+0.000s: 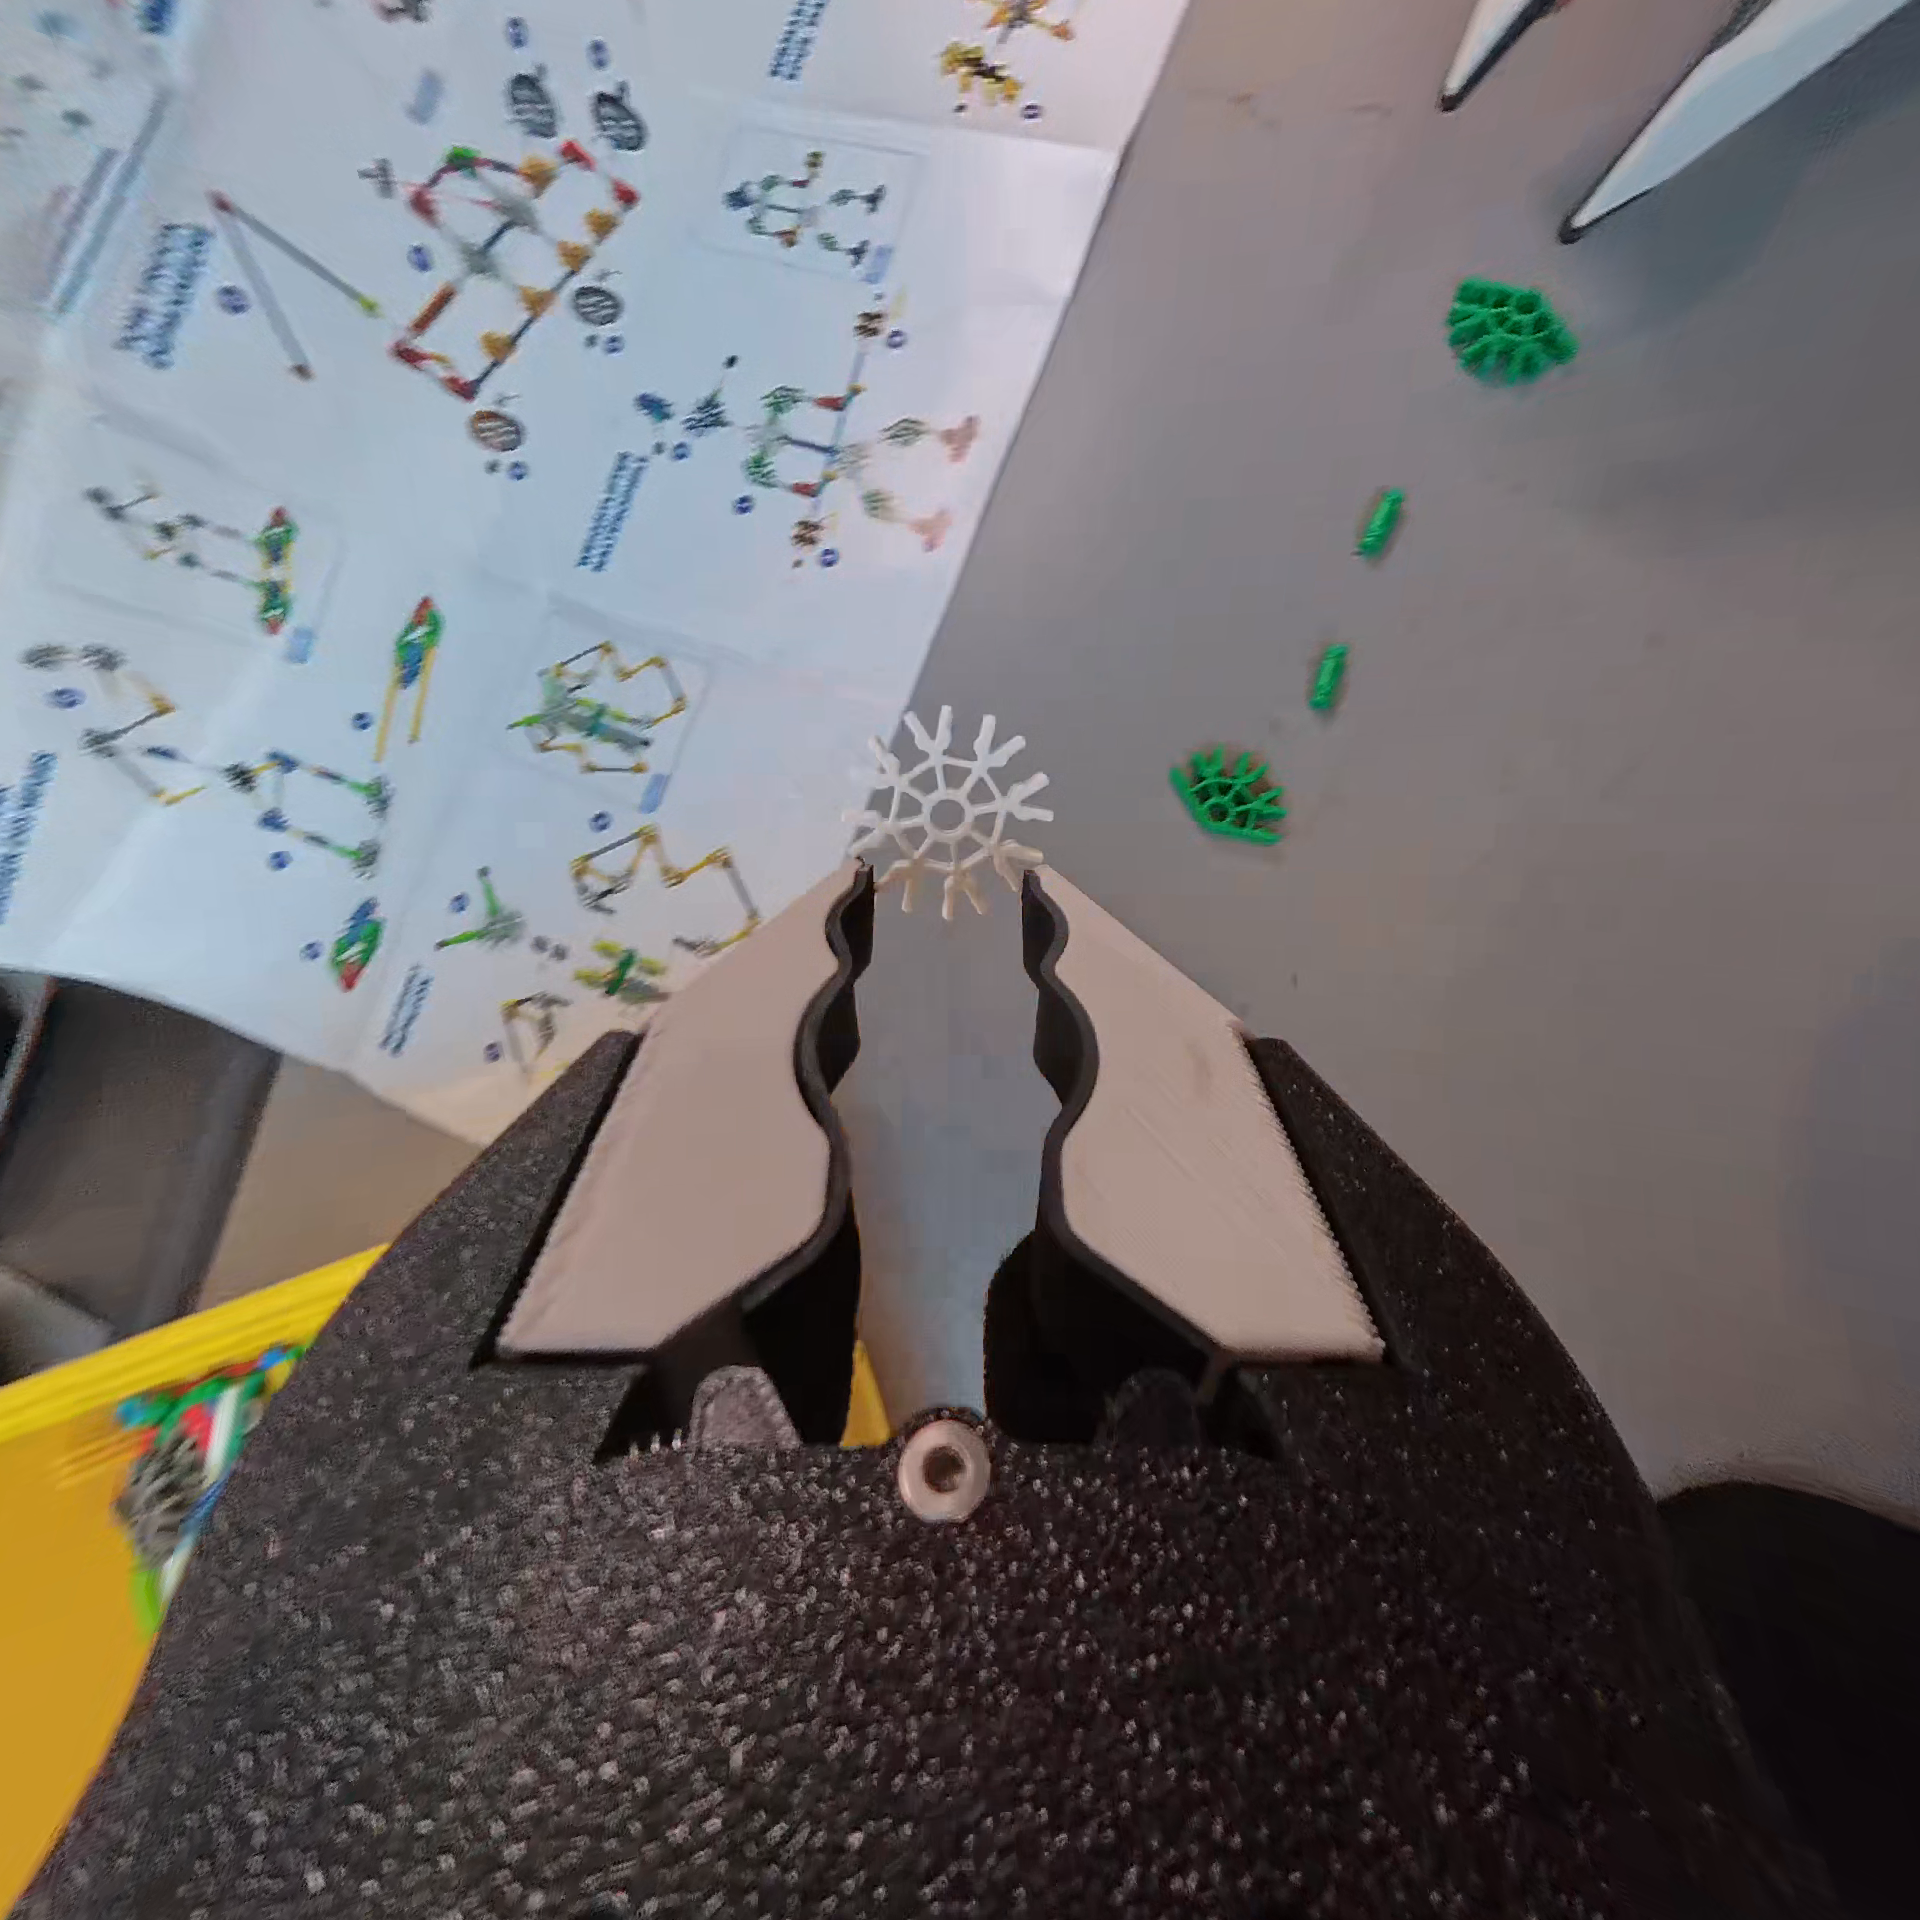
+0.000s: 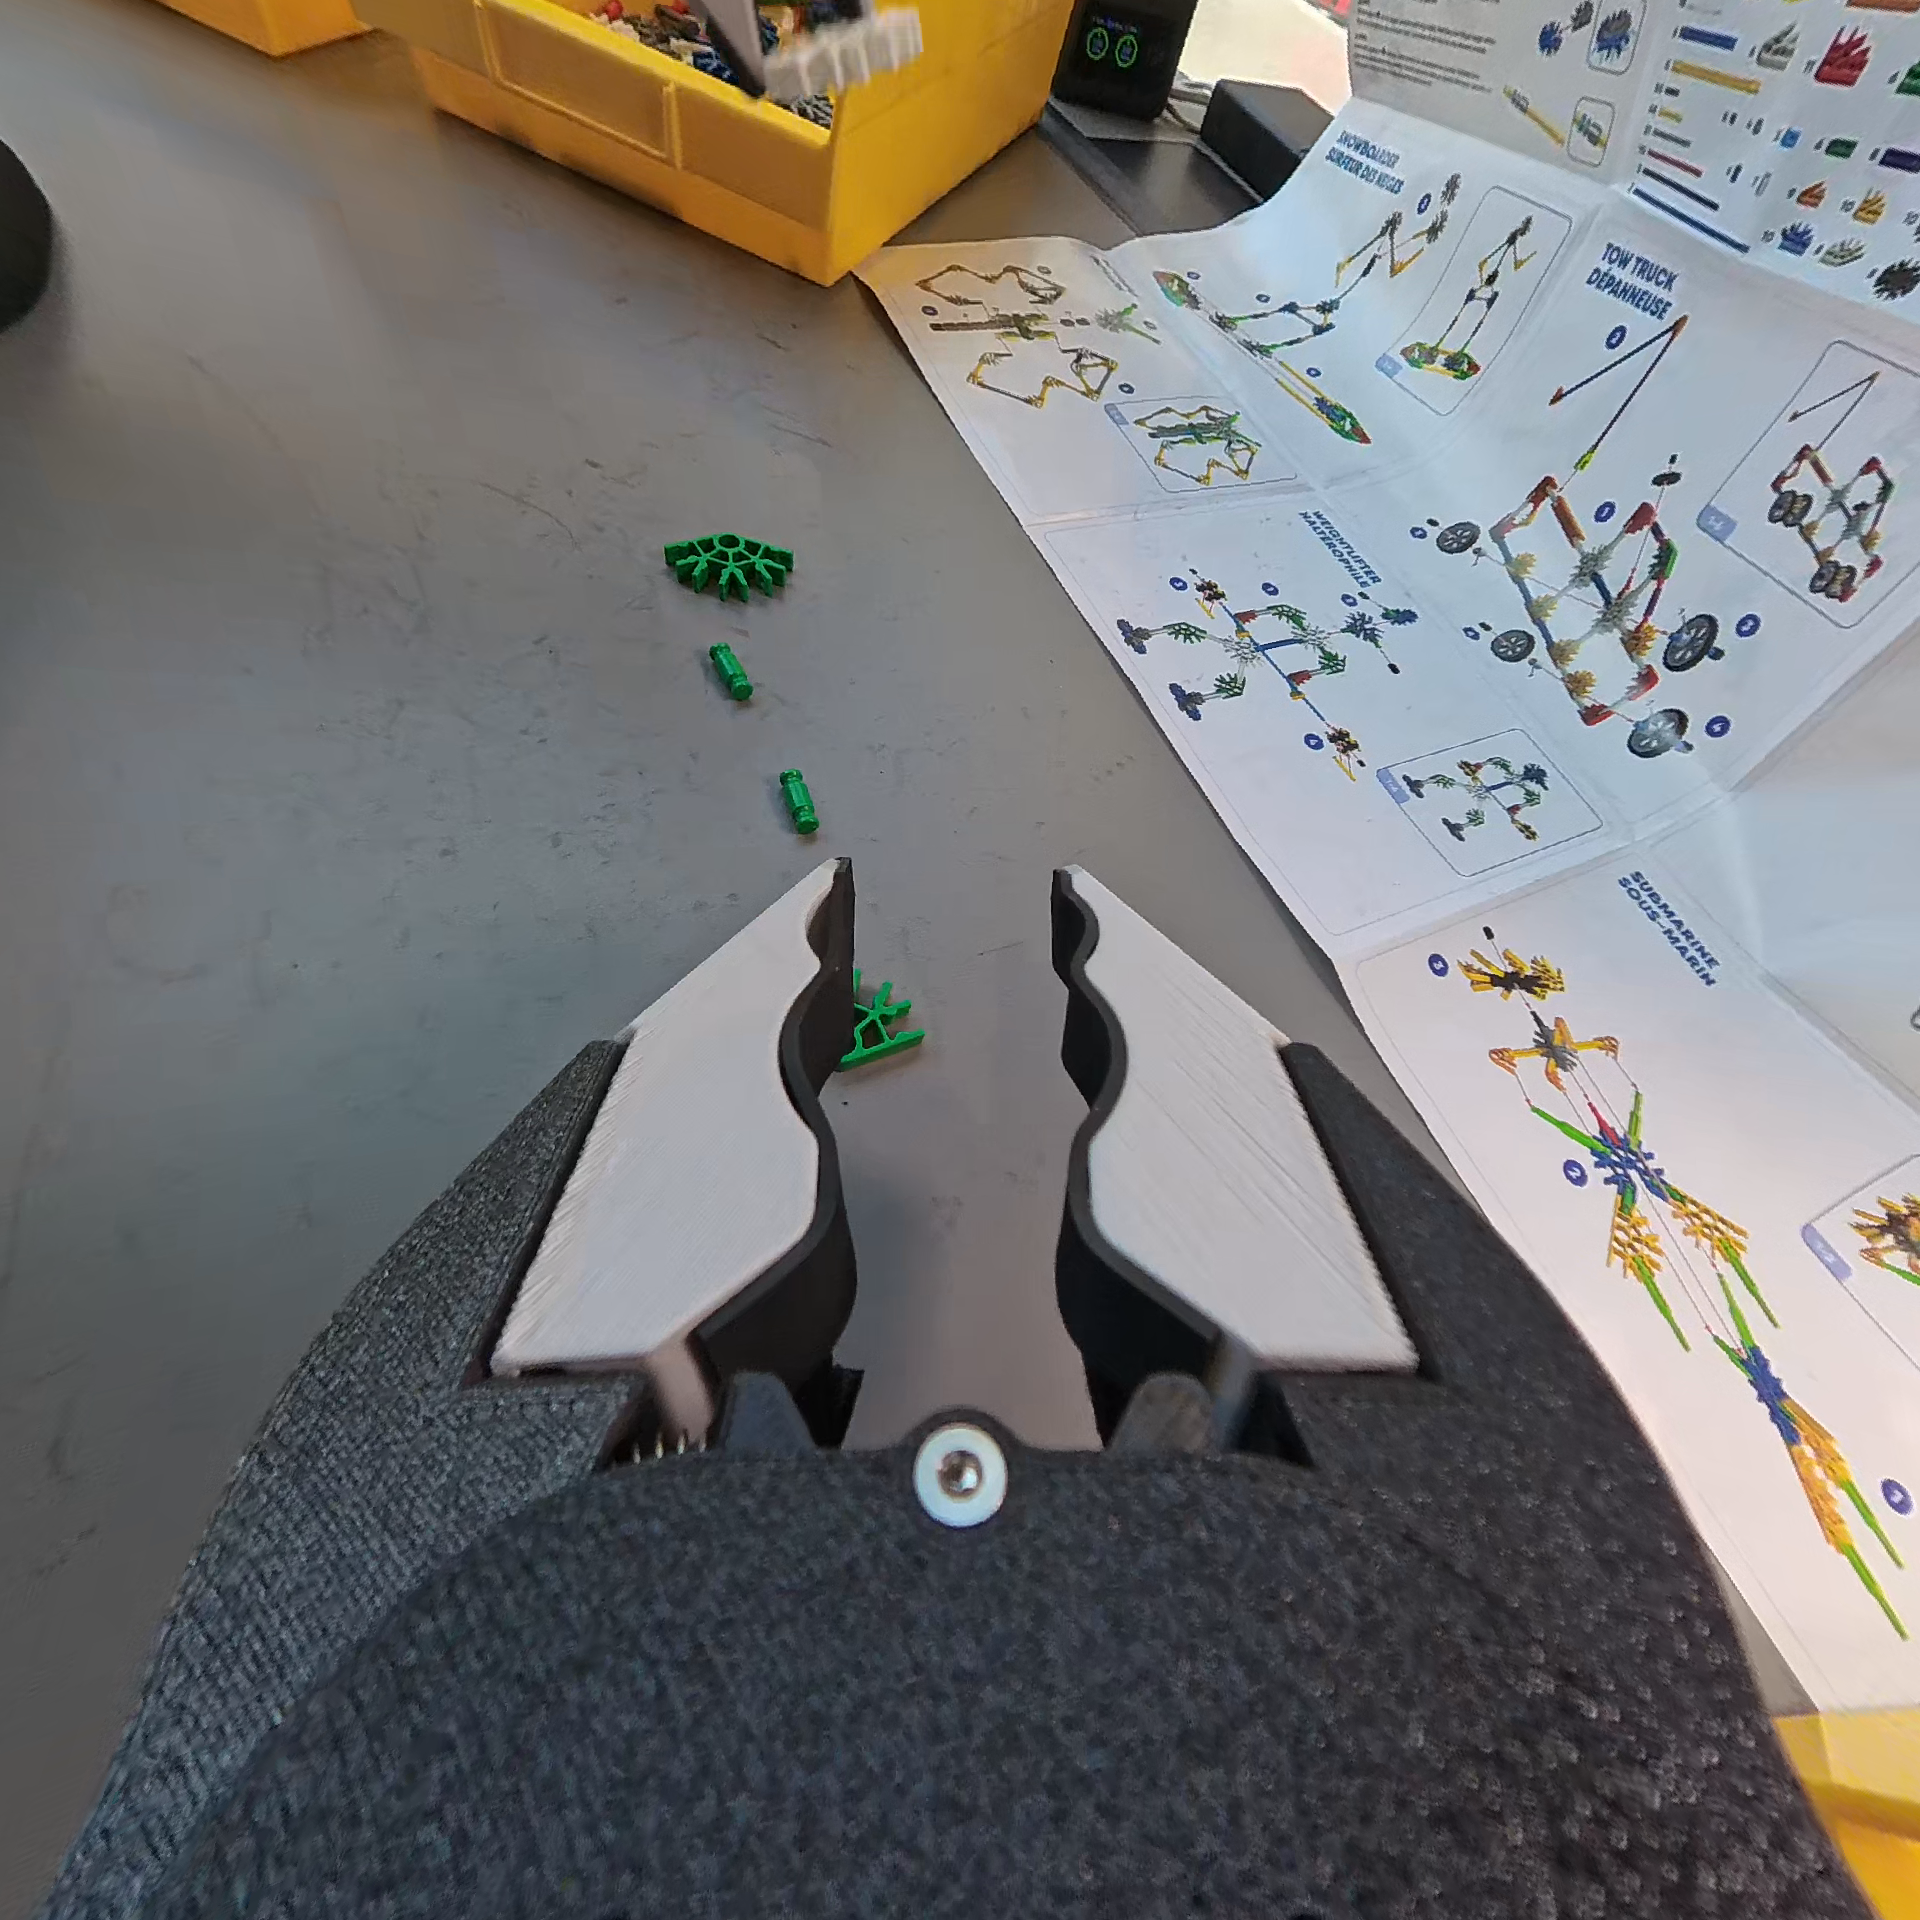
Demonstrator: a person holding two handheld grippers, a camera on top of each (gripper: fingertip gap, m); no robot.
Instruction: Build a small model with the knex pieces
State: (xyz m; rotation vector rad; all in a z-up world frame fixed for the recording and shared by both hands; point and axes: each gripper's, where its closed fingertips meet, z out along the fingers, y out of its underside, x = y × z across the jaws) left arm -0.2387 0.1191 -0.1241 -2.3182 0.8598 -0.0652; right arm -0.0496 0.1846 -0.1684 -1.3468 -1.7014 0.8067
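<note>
Surface: grey tabletop (image 2: 312, 727), scuffed, seen from both wrist views.
Bin: yellow parts bin (image 2: 748, 145) at the far edge in the right wrist view, full of mixed pieces.
Left tool (image 1: 948, 878): narrowly parted, its two tips pinching a white snowflake-shaped connector (image 1: 948, 812) by the lower rim, held upright above the tabletop.
Green parts: a half-round connector (image 2: 729, 564), then two short rods (image 2: 730, 671) (image 2: 798, 800), laid in a loose line on the tabletop.
Right tool (image 2: 953, 871): spread wide, gripping nothing; another green connector (image 2: 881, 1023) lies on the tabletop, partly hidden behind the left finger.
Paper: unfolded instruction sheet (image 2: 1455, 623) with coloured model drawings, lying flat at the right.
</note>
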